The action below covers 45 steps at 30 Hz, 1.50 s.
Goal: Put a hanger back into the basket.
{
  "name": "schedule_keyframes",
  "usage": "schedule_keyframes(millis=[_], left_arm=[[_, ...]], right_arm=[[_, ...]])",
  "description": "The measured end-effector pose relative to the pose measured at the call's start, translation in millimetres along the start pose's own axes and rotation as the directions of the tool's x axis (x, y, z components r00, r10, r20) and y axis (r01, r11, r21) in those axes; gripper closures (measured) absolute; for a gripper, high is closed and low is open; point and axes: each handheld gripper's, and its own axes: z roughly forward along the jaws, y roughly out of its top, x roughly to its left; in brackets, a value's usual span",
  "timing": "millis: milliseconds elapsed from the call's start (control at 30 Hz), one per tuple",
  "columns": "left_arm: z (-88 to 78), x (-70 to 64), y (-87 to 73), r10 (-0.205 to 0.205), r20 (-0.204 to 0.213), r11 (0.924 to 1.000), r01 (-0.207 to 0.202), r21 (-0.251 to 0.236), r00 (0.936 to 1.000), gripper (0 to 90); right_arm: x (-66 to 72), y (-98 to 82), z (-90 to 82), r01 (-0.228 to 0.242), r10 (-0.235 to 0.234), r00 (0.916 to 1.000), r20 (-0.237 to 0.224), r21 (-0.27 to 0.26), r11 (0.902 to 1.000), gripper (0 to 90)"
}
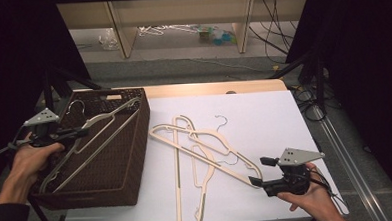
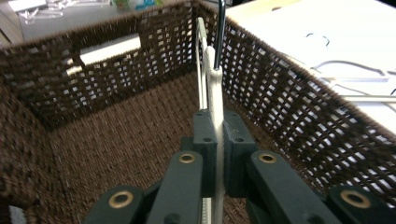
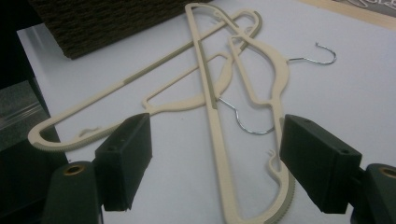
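My left gripper (image 1: 69, 133) is over a brown wicker basket (image 1: 136, 158) and shut on a cream plastic hanger (image 1: 102, 129). That hanger slopes inside the basket, its wire hook (image 1: 76, 103) toward the far wall. In the left gripper view the jaws (image 2: 215, 128) clamp the hanger (image 2: 215, 93) edge-on. Two more cream hangers lie crossed on the white table top: one (image 1: 206, 152) reaches toward my right gripper (image 1: 261, 171), the other (image 1: 178, 181) runs to the front edge. My right gripper (image 3: 217, 135) is open, with the near hanger's end (image 3: 275, 205) between its jaws, untouched.
The white sheet (image 1: 264, 112) covers the table right of the basket, and a wooden table edge (image 1: 208, 88) shows behind it. On the floor beyond lie cables (image 1: 275, 27) and loose items. Dark stands flank both sides of the table.
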Motion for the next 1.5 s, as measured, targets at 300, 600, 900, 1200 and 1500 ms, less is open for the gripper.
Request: schedule_keyframes(millis=[300,600,900,1200,1500], left_arm=[[20.2,5.4,-18.6,-0.07,-0.013,0.9944,0.07,0.079,0.9975,85.6],[23.6,11.3,-27.7,-0.129,-0.043,0.9872,0.132,0.089,0.9907,84.9],[26.2,30.4,-29.9,-0.029,-0.148,0.9903,0.049,0.13,0.9886,79.7],[27.1,33.3,-36.8,-0.078,-0.255,0.9783,0.123,0.166,0.9638,76.5],[20.8,31.1,-41.7,-0.152,-0.334,0.9663,0.211,0.147,0.9302,57.7]], right_arm=[[0.5,-2.1,2.7,0.001,0.0,1.0,-0.005,0.014,0.9999,25.7],[0.9,-3.0,4.5,-0.01,0.01,0.9999,-0.005,0.022,0.9997,25.5],[0.3,-5.1,6.5,-0.005,0.005,1.0,-0.006,0.033,0.9994,25.5],[-0.2,-6.3,7.8,-0.007,0.007,1.0,-0.006,0.034,0.9994,25.4],[-1.3,-7.4,8.9,-0.009,0.01,0.9999,-0.009,0.043,0.9991,25.3]])
